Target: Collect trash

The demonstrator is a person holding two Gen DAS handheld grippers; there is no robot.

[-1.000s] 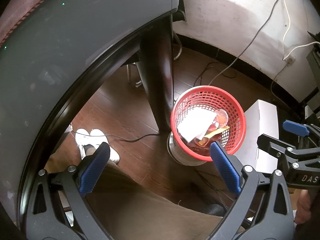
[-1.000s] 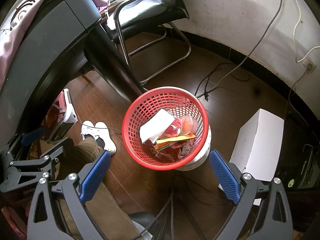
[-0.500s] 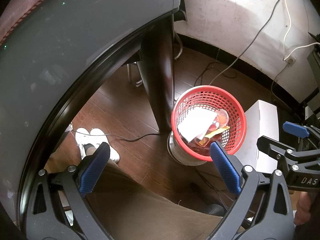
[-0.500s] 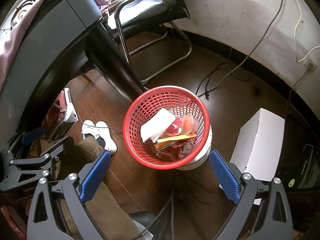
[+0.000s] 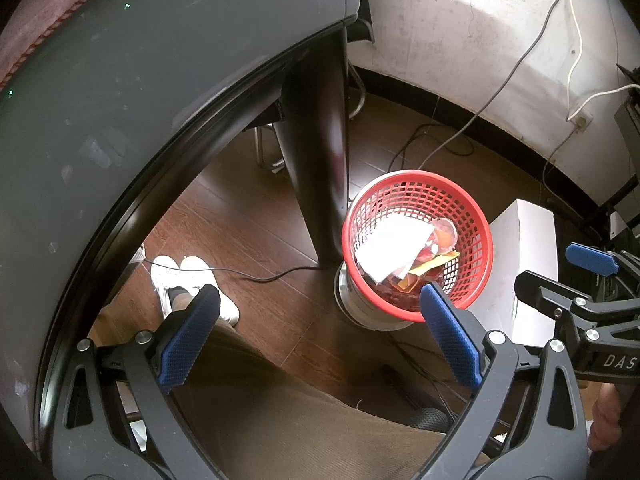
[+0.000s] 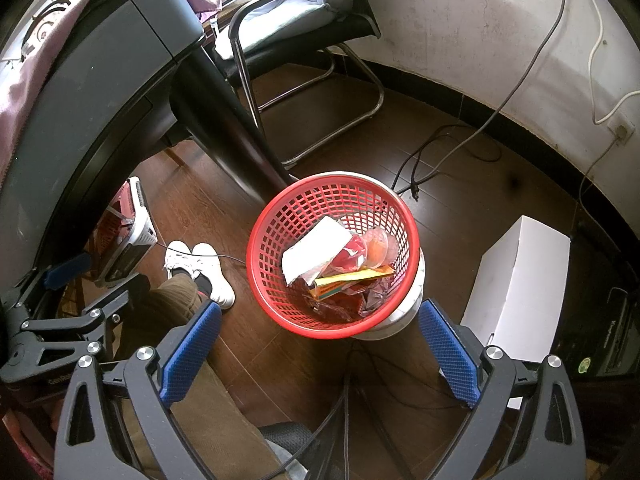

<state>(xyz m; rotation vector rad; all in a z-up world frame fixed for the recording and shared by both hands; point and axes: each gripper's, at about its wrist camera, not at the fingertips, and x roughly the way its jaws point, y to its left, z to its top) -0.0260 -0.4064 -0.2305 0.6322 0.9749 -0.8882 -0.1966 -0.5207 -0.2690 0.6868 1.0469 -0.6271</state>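
Right wrist view: the right gripper (image 6: 316,354) hangs above the floor with its blue pads spread wide and nothing between them, aimed down at the red mesh basket (image 6: 280,236), which sits on top of a white bucket (image 6: 400,326). That height and spread read as an emptied tool held over the bin rather than one reaching for anything. The left gripper (image 5: 314,340) is likewise spread wide and empty, held beside the table leg (image 5: 320,160) and above the person's brown trouser leg (image 5: 288,420); the basket sits just past its right pad. The trash lies in the basket: a white sheet of paper (image 6: 314,250) on top, a clear plastic cup (image 6: 376,248) with something red and orange, a yellow-and-orange wrapper (image 6: 352,282) and dark red packaging beneath. Beside the bucket stands a white box (image 6: 520,280); white shoes (image 6: 200,268) rest on the wooden floor, and a metal-framed chair (image 6: 300,32) stands near the wall.
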